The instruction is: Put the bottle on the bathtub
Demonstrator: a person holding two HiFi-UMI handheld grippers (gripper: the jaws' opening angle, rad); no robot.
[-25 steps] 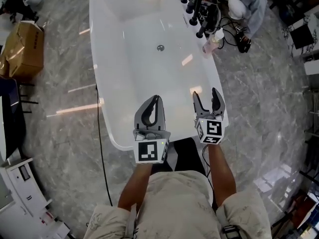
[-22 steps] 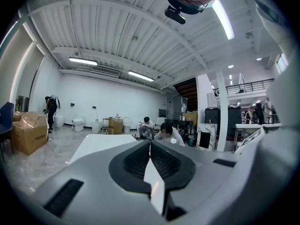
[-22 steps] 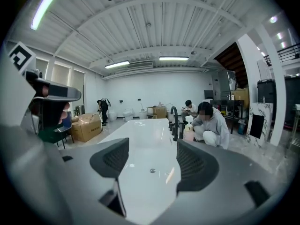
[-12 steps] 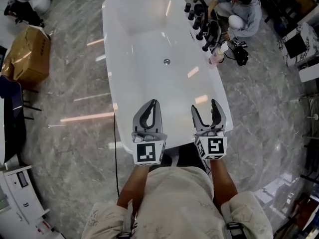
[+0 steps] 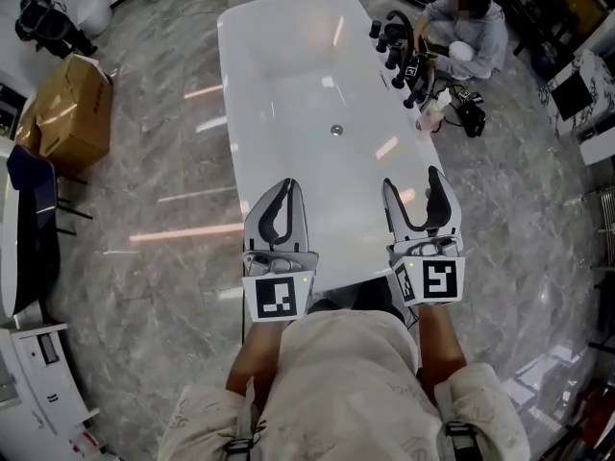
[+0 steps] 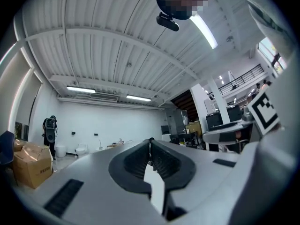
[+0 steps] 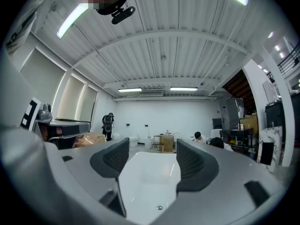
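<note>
My left hand-held gripper (image 5: 285, 186) has its jaws together, nothing in it. My right hand-held gripper (image 5: 411, 181) has jaws apart, empty. Both hover over the near end of the white bathtub (image 5: 288, 75). The pink bottle (image 5: 430, 115) is at the tub's far right rim, beside the black taps (image 5: 399, 41), well apart from both.

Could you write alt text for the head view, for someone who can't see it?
Seen from above, a person stands at the near end of a white bathtub, holding a shut left gripper and an open right gripper over it, both empty. A pink bottle stands by the tub's far right edge.
</note>
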